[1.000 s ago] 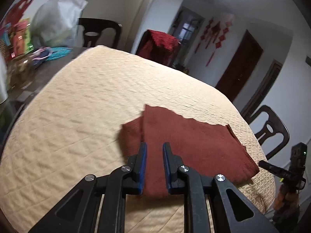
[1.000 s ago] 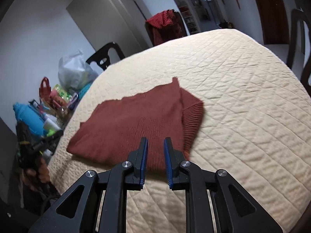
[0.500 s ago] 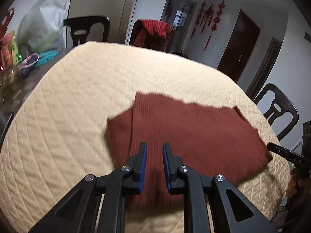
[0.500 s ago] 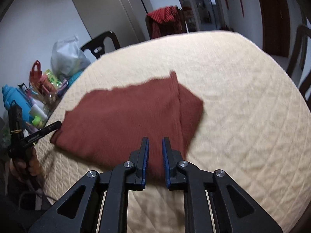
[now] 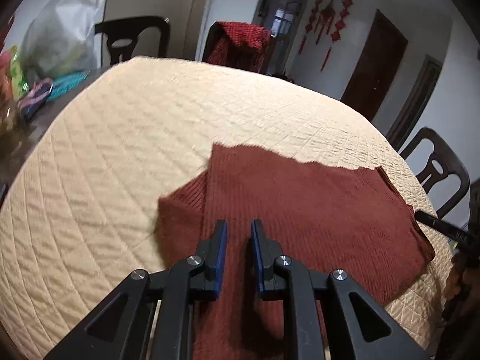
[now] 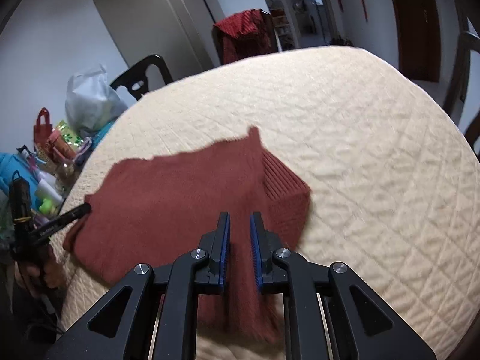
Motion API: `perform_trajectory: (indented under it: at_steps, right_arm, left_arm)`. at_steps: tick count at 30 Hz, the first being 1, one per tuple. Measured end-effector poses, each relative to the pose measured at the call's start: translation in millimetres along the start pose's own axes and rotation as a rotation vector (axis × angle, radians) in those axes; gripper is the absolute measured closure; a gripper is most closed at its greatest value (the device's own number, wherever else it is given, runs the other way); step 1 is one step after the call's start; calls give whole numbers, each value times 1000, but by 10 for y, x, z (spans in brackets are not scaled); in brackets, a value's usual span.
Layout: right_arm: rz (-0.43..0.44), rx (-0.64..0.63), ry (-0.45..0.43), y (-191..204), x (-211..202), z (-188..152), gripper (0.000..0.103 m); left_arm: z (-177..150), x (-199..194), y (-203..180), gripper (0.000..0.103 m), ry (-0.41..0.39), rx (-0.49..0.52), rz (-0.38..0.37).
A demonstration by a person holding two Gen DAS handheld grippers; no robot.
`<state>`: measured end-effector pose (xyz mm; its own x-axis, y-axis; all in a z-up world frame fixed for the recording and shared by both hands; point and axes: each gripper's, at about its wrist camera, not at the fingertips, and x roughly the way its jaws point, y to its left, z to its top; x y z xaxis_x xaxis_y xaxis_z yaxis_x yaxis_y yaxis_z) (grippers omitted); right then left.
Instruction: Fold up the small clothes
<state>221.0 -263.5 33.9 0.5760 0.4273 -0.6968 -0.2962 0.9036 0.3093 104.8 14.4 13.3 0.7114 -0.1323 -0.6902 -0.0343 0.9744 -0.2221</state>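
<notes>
**Two grippers pinch one knit at its near edge**

Both grippers, left gripper [image 5: 238, 240] and right gripper [image 6: 240, 234], are clamped on the near hem of the rust-red sweater [image 5: 300, 210]. It lies on the quilted table cover [image 5: 120, 150], sleeves seemingly tucked in already. By my judgement, the crosswise fold remains. Its long axis runs side to side between the grippers.

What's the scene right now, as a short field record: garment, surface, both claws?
garment: rust-red knit sweater, partly folded, ribbed sleeve end tucked at one side
surface: cream quilted table cover
left claw: shut on sweater's near edge
right claw: shut on sweater's near edge
background: chair draped with red cloth
</notes>
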Motion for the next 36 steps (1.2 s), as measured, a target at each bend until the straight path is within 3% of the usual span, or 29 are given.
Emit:
perform_trajectory:
  at_steps: [5, 11, 18, 27, 29, 36]
  right_arm:
    - [-67, 39, 39, -182, 239, 59, 89]
    - [-54, 57, 25, -250, 98, 15, 89]
    - [-8, -39, -25, 49, -147, -3, 89]
    - [88, -169, 73, 491, 57, -258, 88]
    - [73, -195, 100, 542, 134, -299, 88]
    - [120, -264, 56, 833, -27, -321, 88]
  left_arm:
    - [84, 172, 37, 84, 22, -2, 37]
    - [34, 83, 75, 84, 10, -19, 19]
    - [5, -151, -51, 84, -27, 10, 21]
    - [-215, -122, -90, 84, 15, 34, 16]
    - [-209, -126, -86, 84, 14, 28, 12]
    - [-215, -247, -150, 84, -2, 51, 43]
